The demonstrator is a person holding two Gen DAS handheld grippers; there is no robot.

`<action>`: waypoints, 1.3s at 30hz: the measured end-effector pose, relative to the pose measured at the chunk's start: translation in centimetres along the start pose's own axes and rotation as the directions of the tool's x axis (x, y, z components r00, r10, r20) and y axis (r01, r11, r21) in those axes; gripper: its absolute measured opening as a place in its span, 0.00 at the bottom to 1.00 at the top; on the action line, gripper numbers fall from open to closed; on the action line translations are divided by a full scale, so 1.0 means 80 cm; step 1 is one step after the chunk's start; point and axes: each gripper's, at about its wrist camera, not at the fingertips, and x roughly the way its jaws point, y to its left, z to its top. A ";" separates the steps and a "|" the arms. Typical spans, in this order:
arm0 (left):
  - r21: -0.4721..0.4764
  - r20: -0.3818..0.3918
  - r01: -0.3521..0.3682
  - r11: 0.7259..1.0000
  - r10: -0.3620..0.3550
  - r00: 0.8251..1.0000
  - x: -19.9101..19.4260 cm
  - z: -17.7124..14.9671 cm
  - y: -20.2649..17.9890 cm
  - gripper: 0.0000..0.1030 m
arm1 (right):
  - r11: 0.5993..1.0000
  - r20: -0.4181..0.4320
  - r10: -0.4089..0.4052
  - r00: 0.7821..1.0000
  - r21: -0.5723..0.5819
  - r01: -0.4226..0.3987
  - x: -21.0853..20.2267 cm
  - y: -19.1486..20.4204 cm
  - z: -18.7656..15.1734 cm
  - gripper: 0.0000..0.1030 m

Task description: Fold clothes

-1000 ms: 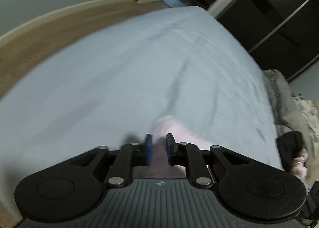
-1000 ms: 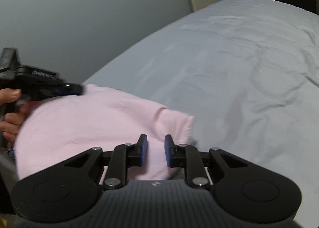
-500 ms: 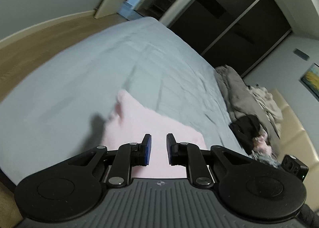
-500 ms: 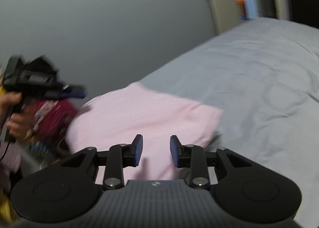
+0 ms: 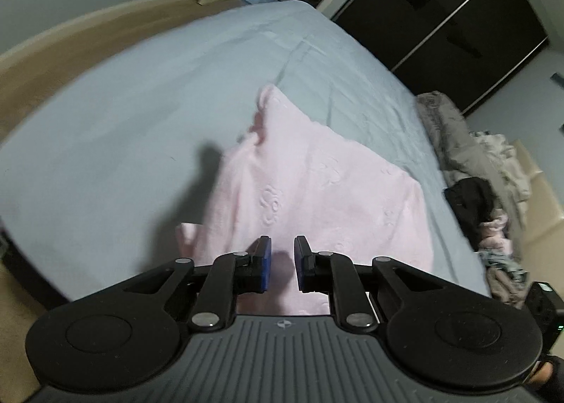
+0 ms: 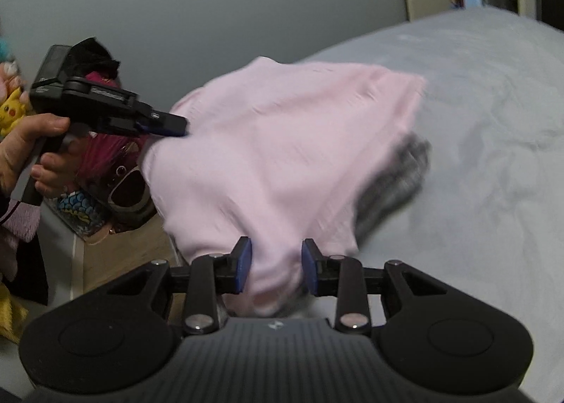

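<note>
No words or numbers can be read anywhere. The left gripper (image 6: 165, 124) has a small strip of light print on its black side, but it is too blurry to make out. Each gripper body has a tiny round mark in the middle (image 5: 282, 324), and it has no letters. The pink cloth (image 5: 317, 191) has raised swirl shapes, but no words.
</note>
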 end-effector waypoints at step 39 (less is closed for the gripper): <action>0.272 0.105 -0.643 0.716 0.642 0.760 -0.093 -0.145 -0.368 0.60 | 0.945 0.150 -0.264 0.953 0.236 0.225 -0.220 0.063 -0.022 0.99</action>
